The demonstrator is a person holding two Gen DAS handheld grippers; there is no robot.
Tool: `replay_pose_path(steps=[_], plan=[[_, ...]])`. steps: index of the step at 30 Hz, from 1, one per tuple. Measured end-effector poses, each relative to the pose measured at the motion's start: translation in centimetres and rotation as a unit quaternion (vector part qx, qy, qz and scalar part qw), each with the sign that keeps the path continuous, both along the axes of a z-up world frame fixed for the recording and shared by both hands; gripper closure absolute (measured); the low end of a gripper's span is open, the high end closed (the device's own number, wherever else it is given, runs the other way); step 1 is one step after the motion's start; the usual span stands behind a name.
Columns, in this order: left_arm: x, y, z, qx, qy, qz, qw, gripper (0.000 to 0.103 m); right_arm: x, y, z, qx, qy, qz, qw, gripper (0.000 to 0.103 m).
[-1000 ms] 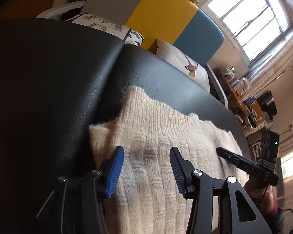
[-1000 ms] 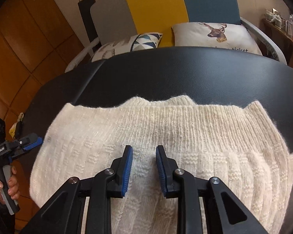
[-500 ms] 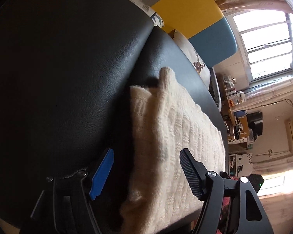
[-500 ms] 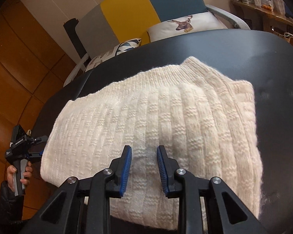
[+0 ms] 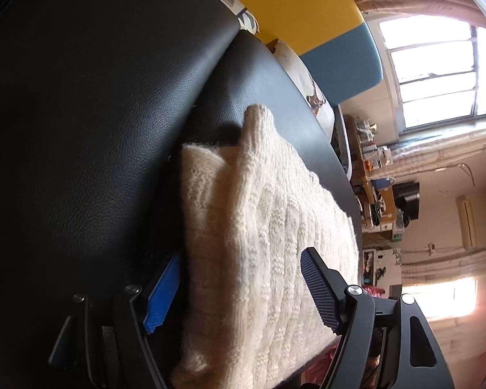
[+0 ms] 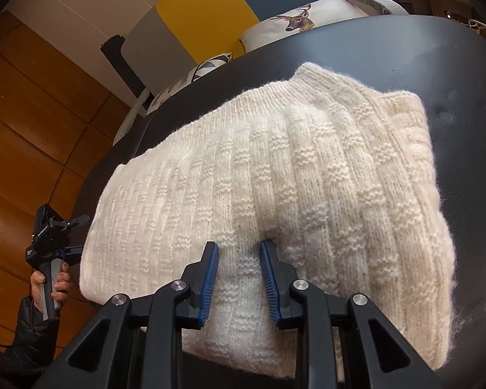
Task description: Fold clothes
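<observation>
A cream knitted sweater (image 6: 307, 178) lies folded on the black leather table (image 6: 437, 64). My right gripper (image 6: 239, 278) sits at the sweater's near edge. Its blue pads (image 6: 210, 278) pinch a raised ridge of knit, with a crease at the right fingertip. In the left wrist view the sweater (image 5: 259, 243) runs away from me along the table (image 5: 97, 129). My left gripper (image 5: 239, 291) is turned on its side, open wide, one finger on each side of the sweater's left end. The right wrist view shows the left gripper (image 6: 76, 235) in a hand at that end.
A sofa (image 6: 194, 9) with a grey, yellow and blue back stands behind the table, with a deer-print cushion (image 6: 291, 22) on it. Wooden wall panels (image 6: 22, 113) are to the left. A bright window (image 5: 437, 64) and cluttered shelves (image 5: 372, 178) lie to the right.
My left gripper left the sweater's top, rolled sideways, opened wider and now straddles its left end. My right gripper swung toward the sweater's right part, and a ridge of knit stands between its pads.
</observation>
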State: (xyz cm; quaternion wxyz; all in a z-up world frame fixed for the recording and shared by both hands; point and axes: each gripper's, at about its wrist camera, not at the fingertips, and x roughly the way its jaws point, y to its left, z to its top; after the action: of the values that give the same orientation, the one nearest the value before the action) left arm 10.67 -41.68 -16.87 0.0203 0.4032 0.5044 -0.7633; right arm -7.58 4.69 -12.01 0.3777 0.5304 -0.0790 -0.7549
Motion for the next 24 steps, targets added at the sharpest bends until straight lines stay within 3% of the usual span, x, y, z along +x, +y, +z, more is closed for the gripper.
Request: replay_pose_path(steps=[5, 8, 11, 13, 20, 24], plan=[[-0.5, 0.3, 0.2, -0.010, 0.013, -0.020, 0.9997, 0.025, -0.1, 0.1, -0.4, -0.006, -0.018, 0.005, 1.000, 0.076], [-0.7, 1.2, -0.4, 0.060, 0.036, -0.056, 0.9960, 0.025, 0.3, 0.2, -0.5, -0.005, -0.030, 0.012, 0.999, 0.076], [-0.5, 1.3, -0.6, 0.046, 0.042, -0.063, 0.9961, 0.026, 0.6, 0.2, -0.8, -0.002, -0.037, 0.017, 0.999, 0.076], [-0.1, 0.5, -1.3, 0.079, 0.055, -0.055, 0.9938, 0.027, 0.8, 0.1, -0.8, 0.002, -0.036, 0.017, 0.999, 0.076], [-0.8, 0.3, -1.0, 0.066, 0.062, -0.097, 0.9911, 0.025, 1.3, -0.4, -0.6, 0.021, -0.028, 0.023, 0.999, 0.076], [-2.3, 1.7, -0.3, 0.029, 0.067, -0.106, 0.9917, 0.009, 1.5, -0.7, -0.4, 0.032, -0.021, 0.028, 0.999, 0.076]])
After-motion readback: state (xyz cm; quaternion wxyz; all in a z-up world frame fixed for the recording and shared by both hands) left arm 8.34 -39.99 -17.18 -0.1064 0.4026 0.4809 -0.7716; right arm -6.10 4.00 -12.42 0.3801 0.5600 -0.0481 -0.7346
